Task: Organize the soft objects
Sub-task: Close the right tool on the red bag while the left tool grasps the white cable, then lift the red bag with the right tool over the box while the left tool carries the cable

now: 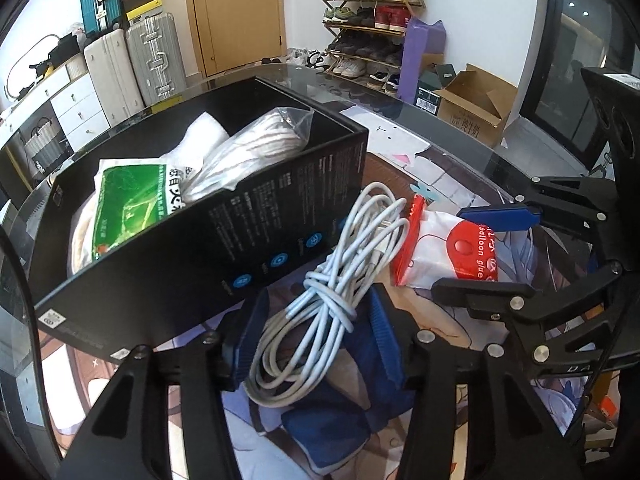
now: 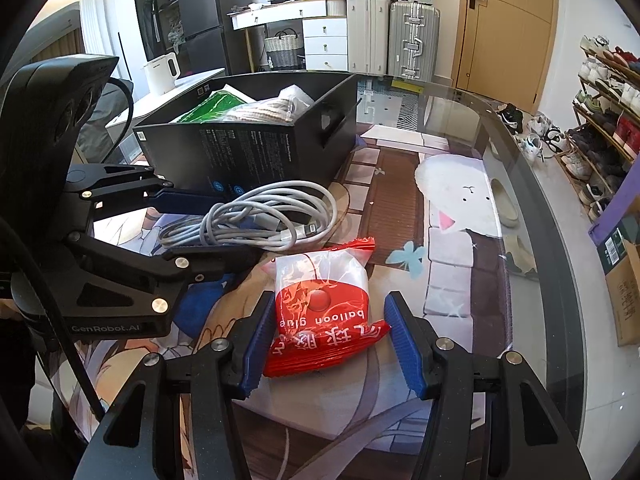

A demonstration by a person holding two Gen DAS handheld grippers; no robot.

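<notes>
Two grippers work side by side over the surface (image 2: 460,184). The left gripper (image 1: 316,332) has its blue pads around the bundled cable (image 1: 340,272), which lies just beside the black box (image 1: 224,240); whether the pads truly pinch it cannot be told. The right gripper (image 2: 328,344) is spread wide, straddling the red-and-white packet (image 2: 320,312) with gaps on both sides. Bags (image 1: 248,152) fill the box, their lower parts hidden by its wall. Most of both grippers' bodies are cut off at the lower edge.
</notes>
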